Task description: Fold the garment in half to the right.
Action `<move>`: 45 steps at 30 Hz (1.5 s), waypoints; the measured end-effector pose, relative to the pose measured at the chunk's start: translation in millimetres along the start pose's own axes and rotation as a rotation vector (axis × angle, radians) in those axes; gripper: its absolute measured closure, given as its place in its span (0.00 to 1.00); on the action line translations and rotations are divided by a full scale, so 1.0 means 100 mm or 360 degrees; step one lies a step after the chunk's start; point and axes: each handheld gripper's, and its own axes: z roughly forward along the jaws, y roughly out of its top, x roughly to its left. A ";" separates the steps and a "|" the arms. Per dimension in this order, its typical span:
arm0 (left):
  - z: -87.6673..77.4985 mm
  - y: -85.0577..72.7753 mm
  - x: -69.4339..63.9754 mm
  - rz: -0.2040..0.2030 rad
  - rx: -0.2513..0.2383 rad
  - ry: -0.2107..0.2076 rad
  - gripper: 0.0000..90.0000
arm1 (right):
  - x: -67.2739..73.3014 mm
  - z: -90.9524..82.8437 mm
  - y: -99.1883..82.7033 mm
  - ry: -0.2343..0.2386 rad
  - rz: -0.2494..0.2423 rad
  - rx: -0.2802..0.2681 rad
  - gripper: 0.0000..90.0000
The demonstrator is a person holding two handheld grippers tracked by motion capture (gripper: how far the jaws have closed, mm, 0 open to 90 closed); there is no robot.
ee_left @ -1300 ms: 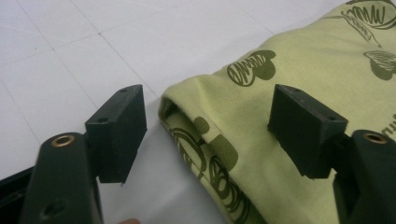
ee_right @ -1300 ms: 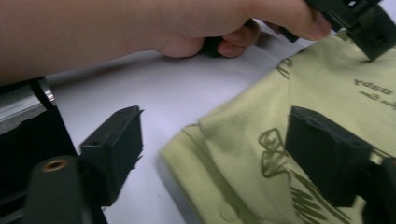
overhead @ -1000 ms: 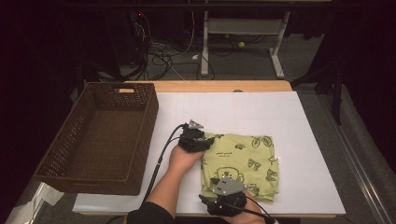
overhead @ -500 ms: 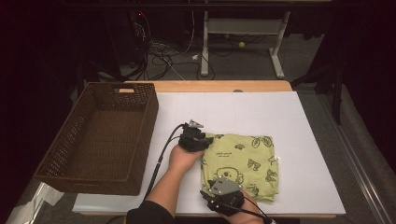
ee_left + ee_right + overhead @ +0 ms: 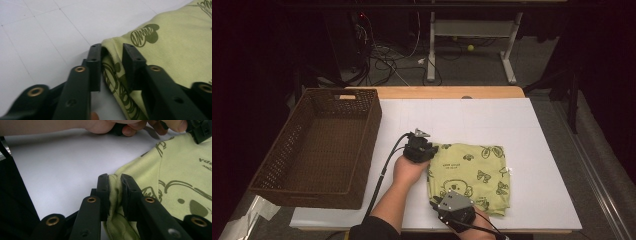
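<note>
High view: a wicker basket [image 5: 319, 150] is seen left on the table [image 5: 522, 120]. Beside it, the folded green shirt [image 5: 469, 172] is pinched at its left edge by the just-closing left gripper [image 5: 422, 149] and right gripper [image 5: 455, 208].

Brown wicker basket [image 5: 319, 150] at the left edge of a white-topped bench [image 5: 472, 117], wooden rim at the far side. Beyond, on grey floor: tangled cables [image 5: 387, 60], white desk legs [image 5: 472, 35], a small yellow-green ball [image 5: 470, 48].
</note>
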 end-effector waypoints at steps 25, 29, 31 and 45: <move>-0.22 0.06 -0.06 -0.0042 -0.0191 0.0051 0.89 | -0.05 -0.26 0.11 -0.0027 -0.0020 -0.0210 0.88; -0.31 0.06 -0.04 -0.0047 -0.0196 0.0098 0.88 | -0.04 -0.24 0.16 0.0002 -0.0053 -0.0234 0.88; -0.36 0.05 -0.01 -0.0054 -0.0194 0.0124 0.88 | -0.02 -0.23 0.19 0.0015 -0.0064 -0.0245 0.88; -0.74 -0.09 0.16 -0.0085 -0.0122 0.0347 0.88 | 0.11 -0.09 0.35 0.0150 -0.0127 -0.0316 0.88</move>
